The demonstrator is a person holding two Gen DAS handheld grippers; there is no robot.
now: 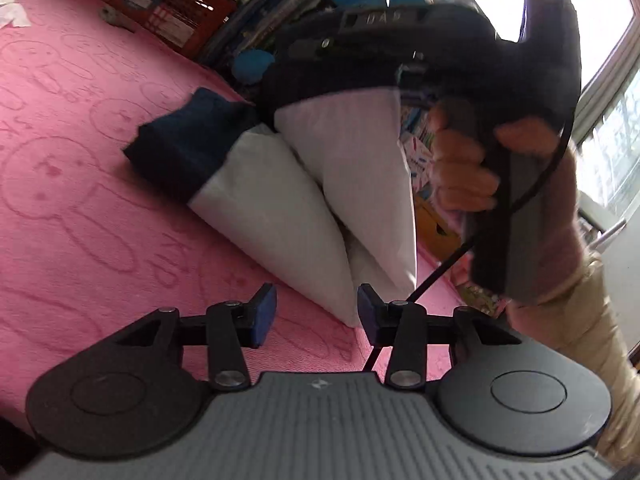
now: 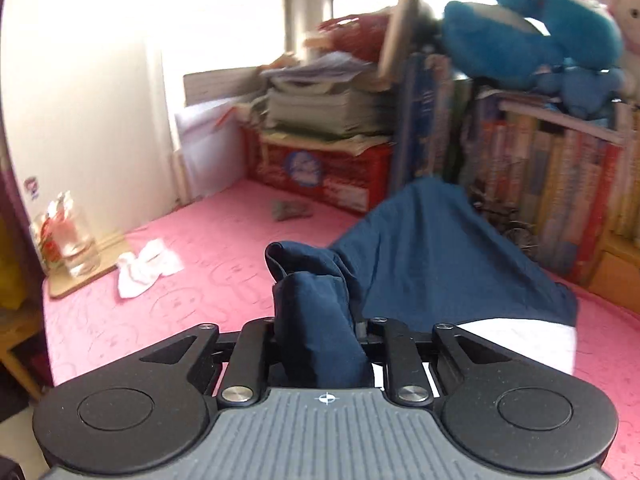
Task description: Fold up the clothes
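Nearest the lens in the left wrist view, the left gripper (image 1: 316, 314) has its blue-padded fingers spread apart with only pink cover showing between them; it holds nothing and hovers low in the frame, just short of the garment's white corner. That navy-and-white cloth garment (image 1: 304, 184) sits in the middle of the frame, lifted into two white peaks off the pink embossed bed cover (image 1: 80, 200), its navy end trailing toward the centre left.

Judging by the tenting, the cloth hangs from above. The right gripper (image 2: 320, 344), seen in its own view at lower centre, is clamped tight on a bunched navy fold (image 2: 316, 320), and in the left view a person's hand (image 1: 464, 176) grips its dark handle at the right. Holding one edge high likely lets the rest drape so a fold line can form, while the empty gripper waits near the loose corner.

On the bed at centre left of the right wrist view lie a crumpled white cloth (image 2: 146, 268) and a clear glass jar (image 2: 72, 244).
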